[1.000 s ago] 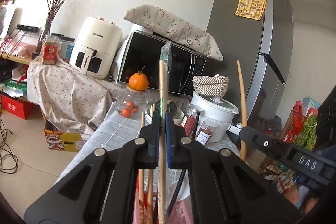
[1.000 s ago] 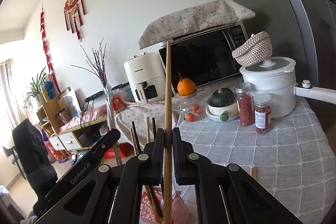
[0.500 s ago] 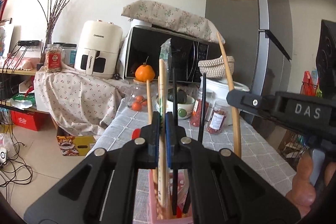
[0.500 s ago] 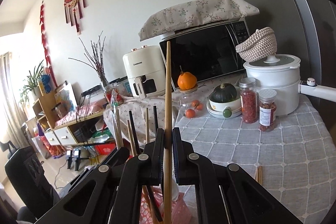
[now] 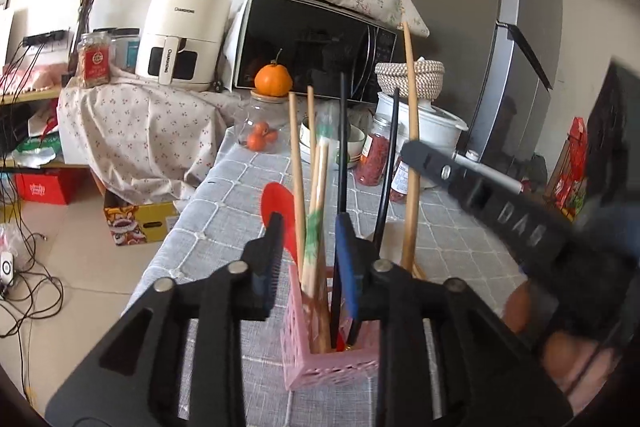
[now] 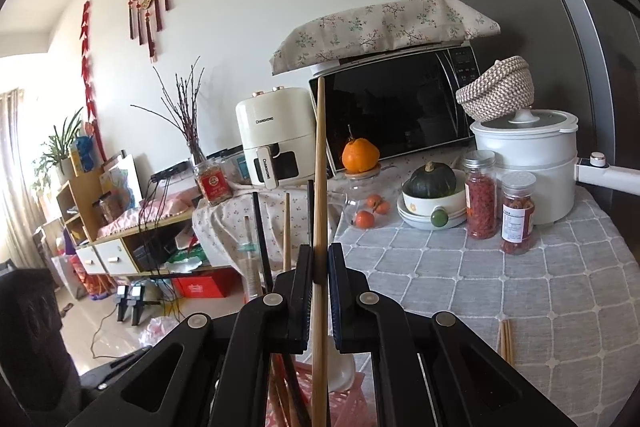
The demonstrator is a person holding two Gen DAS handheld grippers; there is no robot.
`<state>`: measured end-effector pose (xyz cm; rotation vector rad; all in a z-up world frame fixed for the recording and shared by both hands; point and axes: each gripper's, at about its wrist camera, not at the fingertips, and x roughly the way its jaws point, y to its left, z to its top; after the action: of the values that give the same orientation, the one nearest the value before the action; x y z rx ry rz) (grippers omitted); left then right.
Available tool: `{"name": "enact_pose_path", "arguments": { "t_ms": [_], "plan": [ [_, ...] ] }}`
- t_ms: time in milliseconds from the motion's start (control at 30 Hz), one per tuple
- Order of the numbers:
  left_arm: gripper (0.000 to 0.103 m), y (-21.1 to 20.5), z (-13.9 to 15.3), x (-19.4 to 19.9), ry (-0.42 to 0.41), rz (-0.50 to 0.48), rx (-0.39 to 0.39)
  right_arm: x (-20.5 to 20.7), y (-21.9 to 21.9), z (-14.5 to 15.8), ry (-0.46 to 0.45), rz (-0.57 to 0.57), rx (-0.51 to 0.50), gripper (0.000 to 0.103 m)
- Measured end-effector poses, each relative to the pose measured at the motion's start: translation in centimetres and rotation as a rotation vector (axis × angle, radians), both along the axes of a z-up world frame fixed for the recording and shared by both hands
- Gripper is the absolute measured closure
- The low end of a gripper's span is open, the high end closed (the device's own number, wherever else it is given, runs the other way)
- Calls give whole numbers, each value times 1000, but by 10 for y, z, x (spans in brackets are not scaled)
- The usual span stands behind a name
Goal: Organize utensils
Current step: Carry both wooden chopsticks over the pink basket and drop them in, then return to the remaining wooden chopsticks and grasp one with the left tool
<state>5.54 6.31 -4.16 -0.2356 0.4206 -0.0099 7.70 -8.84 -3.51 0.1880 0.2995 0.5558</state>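
A pink slotted holder (image 5: pixel 332 359) stands on the grey checked table. It holds a red spatula (image 5: pixel 276 207), black chopsticks (image 5: pixel 342 147), wooden chopsticks (image 5: pixel 297 167) and a paper-wrapped chopstick pair (image 5: pixel 316 211). My left gripper (image 5: pixel 309 227) is just above the holder, and its jaws are opening. The wrapped pair stands between them with a gap on each side. My right gripper (image 6: pixel 320 259) is shut on a long wooden stick (image 6: pixel 320 167), held upright over the holder (image 6: pixel 352 399). In the left wrist view the stick (image 5: pixel 412 147) rises beside the holder's right side.
Loose wooden chopsticks (image 6: pixel 506 343) lie on the cloth to the right. Further back stand two spice jars (image 6: pixel 480 199), a white pot (image 6: pixel 528 163), a bowl with a squash (image 6: pixel 432 203), a microwave (image 6: pixel 400 115) and an air fryer (image 6: pixel 276 135). A fridge (image 5: pixel 516 27) stands to the right.
The left jaws have parted and let go of the wrapped chopsticks, which now stand in the pink holder. The left view has tipped downward. The right gripper has sunk a little with its stick.
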Motion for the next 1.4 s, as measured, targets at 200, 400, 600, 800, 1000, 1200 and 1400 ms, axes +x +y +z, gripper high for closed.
{"name": "enact_pose_path", "arguments": {
  "t_ms": [200, 400, 600, 800, 1000, 1200, 1400],
  "plan": [
    [66, 24, 11, 0, 65, 34, -126, 0, 6, -10, -5, -20, -13, 95],
    [65, 46, 3, 5, 138, 90, -207, -3, 13, -18, -18, -16, -49, 95],
    [65, 50, -2, 7, 172, 94, -222, -5, 14, -25, -3, -5, -89, 95],
    [65, 48, -1, 7, 195, 85, -220, -4, 8, -19, 68, 19, -102, 77],
    [63, 34, 1, 9, 225, 79, -162, -8, -6, -4, 84, 7, -74, 60],
    [63, -3, 12, 7, 233, 0, -60, -6, -27, 20, 108, -28, -139, 47],
    [63, -45, 8, 13, 321, -100, -14, -6, -81, 46, 164, -102, -168, 44]
  ]
}}
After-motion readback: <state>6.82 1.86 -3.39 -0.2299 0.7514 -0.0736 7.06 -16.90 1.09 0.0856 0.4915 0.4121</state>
